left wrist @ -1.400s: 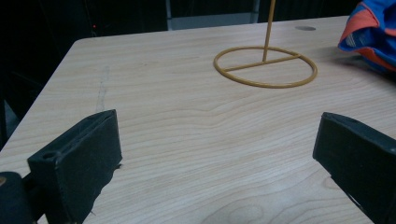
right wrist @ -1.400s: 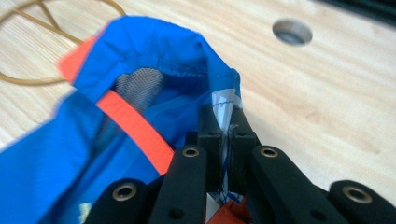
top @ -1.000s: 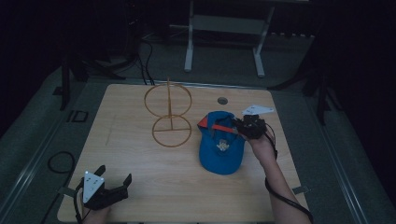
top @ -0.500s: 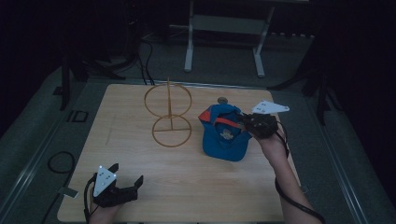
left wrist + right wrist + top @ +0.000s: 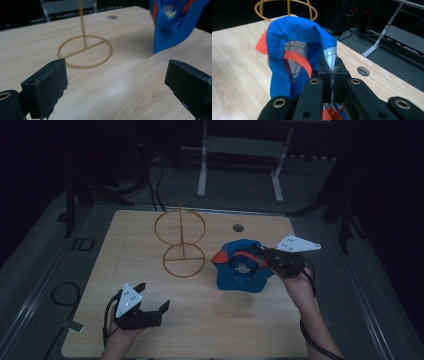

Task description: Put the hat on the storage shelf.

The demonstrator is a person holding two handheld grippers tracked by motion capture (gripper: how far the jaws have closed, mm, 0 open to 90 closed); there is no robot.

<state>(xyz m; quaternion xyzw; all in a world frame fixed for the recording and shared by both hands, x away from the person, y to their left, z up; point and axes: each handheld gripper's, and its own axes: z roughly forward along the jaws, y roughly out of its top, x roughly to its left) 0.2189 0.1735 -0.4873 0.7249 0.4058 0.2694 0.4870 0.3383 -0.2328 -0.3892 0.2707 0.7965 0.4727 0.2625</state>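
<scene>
A blue cap (image 5: 243, 265) with orange trim hangs lifted off the wooden table (image 5: 140, 245), its lower edge near the surface. My right gripper (image 5: 261, 257) is shut on the cap's rim at its right side; in the right gripper view the jaws pinch the blue fabric (image 5: 297, 42), my right gripper (image 5: 329, 68) clamped tight. A gold wire stand (image 5: 181, 242) with two rings rises left of the cap. My left gripper (image 5: 154, 296) hovers open near the table's front left, nothing between its pads (image 5: 47, 82). In the left gripper view the stand's base ring (image 5: 85, 51) and the cap (image 5: 172, 22) lie ahead.
A round hole (image 5: 238, 227) sits in the table's back right area. A white metal frame (image 5: 240, 150) stands on the floor behind the table. Cables (image 5: 62, 292) lie on the floor at the left.
My right gripper has lifted the cap off the table and carried it up and rightward. My left gripper has risen and moved right, further over the table.
</scene>
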